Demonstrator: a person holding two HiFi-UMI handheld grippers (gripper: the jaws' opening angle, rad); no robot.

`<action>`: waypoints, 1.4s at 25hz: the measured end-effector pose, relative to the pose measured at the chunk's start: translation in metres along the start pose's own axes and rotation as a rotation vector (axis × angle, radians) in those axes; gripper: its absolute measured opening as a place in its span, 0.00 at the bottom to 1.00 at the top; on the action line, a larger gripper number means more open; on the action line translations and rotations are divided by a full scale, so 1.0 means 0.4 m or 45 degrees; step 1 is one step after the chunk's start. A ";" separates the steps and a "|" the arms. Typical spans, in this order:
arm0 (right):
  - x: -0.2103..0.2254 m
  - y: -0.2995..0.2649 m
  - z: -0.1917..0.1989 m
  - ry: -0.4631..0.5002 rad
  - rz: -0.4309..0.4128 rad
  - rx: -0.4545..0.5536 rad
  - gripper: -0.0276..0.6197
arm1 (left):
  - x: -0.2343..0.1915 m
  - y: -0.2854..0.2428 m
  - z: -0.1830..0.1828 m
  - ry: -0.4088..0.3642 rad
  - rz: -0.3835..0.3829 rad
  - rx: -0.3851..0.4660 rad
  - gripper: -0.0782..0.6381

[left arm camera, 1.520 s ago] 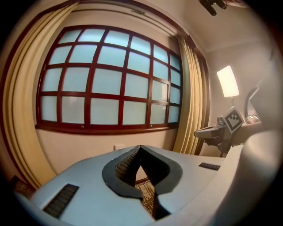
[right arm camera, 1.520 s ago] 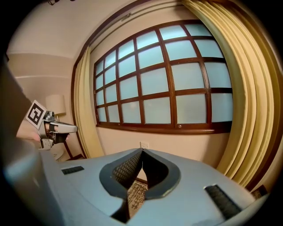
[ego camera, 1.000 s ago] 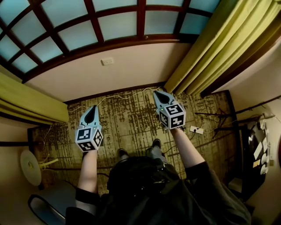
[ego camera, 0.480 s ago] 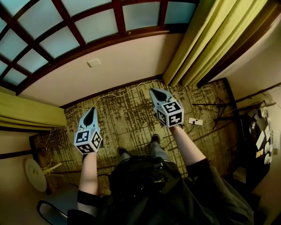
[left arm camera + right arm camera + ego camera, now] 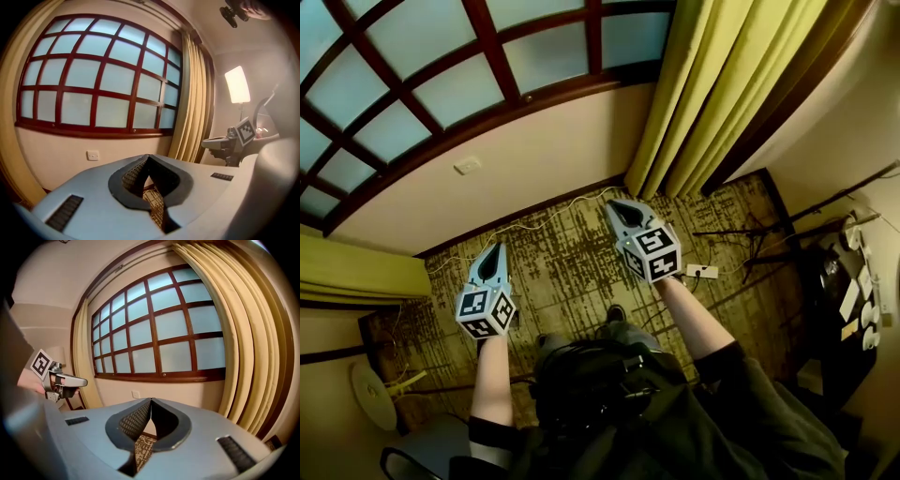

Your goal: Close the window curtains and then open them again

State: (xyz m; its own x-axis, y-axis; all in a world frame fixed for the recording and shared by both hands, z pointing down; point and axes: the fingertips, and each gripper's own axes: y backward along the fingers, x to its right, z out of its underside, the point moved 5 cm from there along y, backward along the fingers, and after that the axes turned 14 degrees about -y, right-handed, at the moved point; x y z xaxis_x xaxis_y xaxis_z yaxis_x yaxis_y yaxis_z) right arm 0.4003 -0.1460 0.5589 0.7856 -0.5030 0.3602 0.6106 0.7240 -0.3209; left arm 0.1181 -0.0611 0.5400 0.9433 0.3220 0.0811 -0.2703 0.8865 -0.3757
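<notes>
Carpet (image 5: 572, 253) runs open between wall (image 5: 544, 155) and right curtain (image 5: 722, 84)

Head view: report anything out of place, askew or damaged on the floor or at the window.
Nothing looks damaged or spilled. The only untidy things: a white cable trailing loose on the carpet along the foot of the wall, and a white power strip lying on the carpet at the right.

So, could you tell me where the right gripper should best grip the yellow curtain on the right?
Probably take the curtain by its innermost vertical fold, from the window side: it hangs bunched in pleats, that edge free. The shut right gripper must open first.
</notes>
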 end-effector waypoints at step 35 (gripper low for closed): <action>0.329 -0.062 -0.767 0.243 0.474 0.711 0.47 | 0.197 -0.586 -0.526 -0.298 0.529 0.346 0.11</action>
State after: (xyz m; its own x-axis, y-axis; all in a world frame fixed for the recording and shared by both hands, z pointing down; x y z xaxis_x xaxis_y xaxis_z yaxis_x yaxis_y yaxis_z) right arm 0.5188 -0.3751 0.3455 0.9678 -0.2112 0.1371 0.1948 0.9730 0.1238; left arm 0.2961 -0.3134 0.4401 0.6868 0.7011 0.1916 -0.6803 0.7129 -0.1701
